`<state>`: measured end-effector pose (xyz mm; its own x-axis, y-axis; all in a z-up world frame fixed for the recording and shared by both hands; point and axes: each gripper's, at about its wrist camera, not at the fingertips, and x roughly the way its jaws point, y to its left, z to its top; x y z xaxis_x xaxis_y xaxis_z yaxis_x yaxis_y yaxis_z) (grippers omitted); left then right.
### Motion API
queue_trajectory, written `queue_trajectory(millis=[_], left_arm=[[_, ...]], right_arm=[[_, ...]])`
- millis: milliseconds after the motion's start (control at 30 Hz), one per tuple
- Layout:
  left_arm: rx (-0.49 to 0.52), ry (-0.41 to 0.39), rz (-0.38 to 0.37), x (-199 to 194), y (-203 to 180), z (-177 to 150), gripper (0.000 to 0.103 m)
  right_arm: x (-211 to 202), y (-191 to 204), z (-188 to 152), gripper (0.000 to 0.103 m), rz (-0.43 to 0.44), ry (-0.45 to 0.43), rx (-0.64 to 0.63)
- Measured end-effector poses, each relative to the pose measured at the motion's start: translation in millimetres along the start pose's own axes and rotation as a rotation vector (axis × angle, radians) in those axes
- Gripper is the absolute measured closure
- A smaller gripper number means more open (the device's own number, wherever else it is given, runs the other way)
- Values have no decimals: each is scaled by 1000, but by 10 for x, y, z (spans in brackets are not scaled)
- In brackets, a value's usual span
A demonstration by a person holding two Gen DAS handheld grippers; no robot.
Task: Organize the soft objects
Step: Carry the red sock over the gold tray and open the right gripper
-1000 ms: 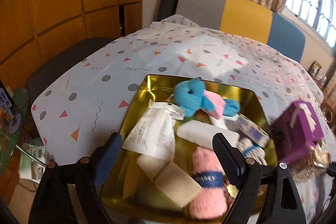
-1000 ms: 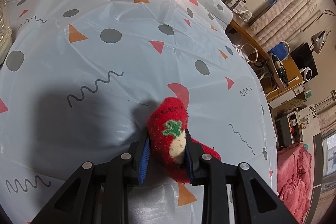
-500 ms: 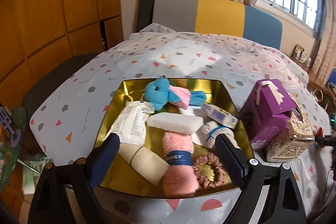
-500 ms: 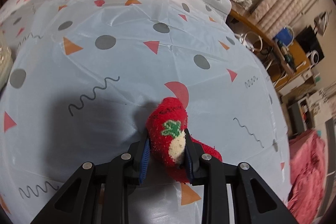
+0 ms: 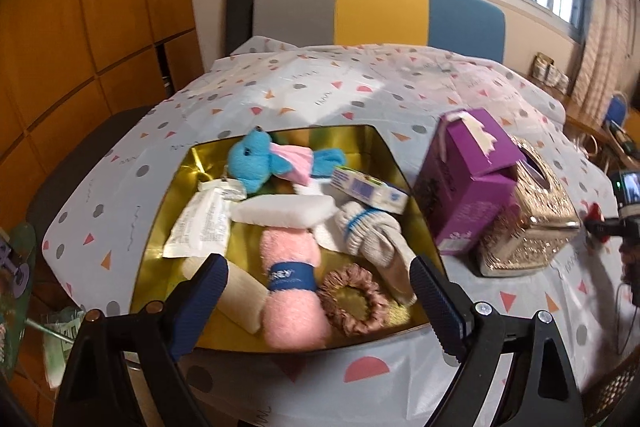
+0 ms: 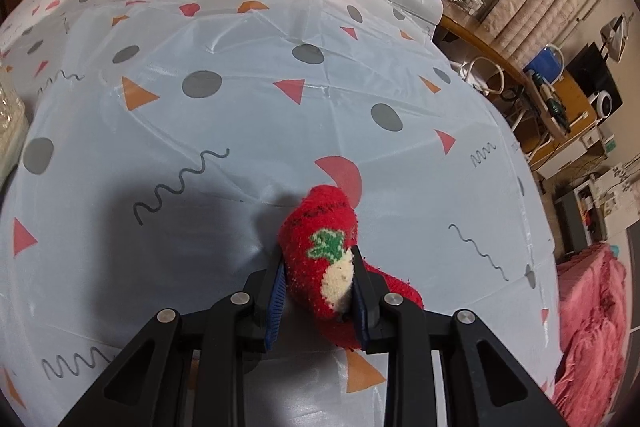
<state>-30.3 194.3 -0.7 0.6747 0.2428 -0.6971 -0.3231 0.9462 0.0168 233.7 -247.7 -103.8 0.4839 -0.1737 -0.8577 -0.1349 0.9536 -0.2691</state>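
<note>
Panning right past gold tray [image 5: 168, 195].

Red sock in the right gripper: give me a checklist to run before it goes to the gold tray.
1. Right gripper clamped on the red sock: ok.
2. Sock lifted clear of the tablecloth: cannot tell.
3. Left gripper open and empty: ok.
4. Free room in the gold tray: not ok, crowded with the pink towel roll, blue plush and more.
5. Purple box stands between sock and tray: not ok.
</note>
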Motion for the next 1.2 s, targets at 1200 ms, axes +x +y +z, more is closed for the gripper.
queue_trajectory(millis=[1200], left_arm=[[-31,29,-57,24,259,-203,10]], right_arm=[[-146,181,213,78,223,119,355]])
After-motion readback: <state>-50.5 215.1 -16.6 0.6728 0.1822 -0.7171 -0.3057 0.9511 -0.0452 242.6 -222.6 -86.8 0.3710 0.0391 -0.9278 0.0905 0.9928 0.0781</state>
